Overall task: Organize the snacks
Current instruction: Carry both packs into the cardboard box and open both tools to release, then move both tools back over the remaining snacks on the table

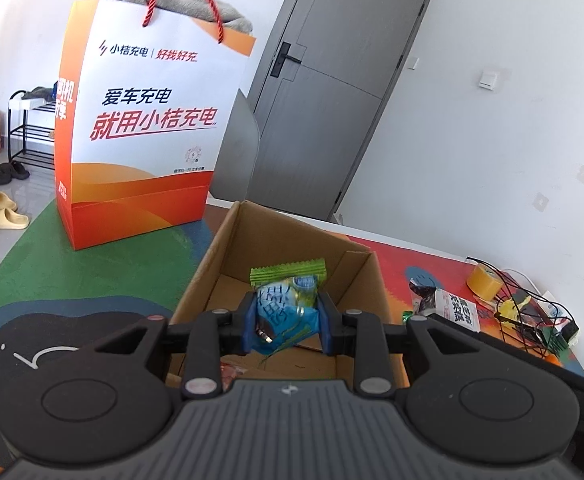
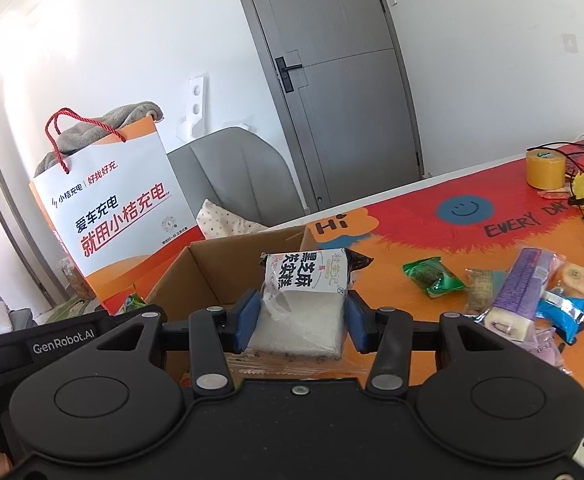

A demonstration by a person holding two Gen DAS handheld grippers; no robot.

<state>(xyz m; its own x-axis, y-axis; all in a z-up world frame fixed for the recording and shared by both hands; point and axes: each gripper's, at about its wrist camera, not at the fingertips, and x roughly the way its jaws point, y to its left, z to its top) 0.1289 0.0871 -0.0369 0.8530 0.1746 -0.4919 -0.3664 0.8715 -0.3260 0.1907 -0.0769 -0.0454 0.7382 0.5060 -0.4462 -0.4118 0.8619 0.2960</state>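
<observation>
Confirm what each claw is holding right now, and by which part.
Left claw: blue snack packet, pinched across its lower middle. Right claw: white sesame cake pack, gripped by its two sides.

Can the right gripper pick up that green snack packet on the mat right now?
Probably not yet. The right gripper is shut on the white sesame cake packet, so its jaws are full. The green snack packet lies uncovered on the mat with nothing over it; drop the cake first.

Bright daylight, sharp, fisheye-curved edges
</observation>
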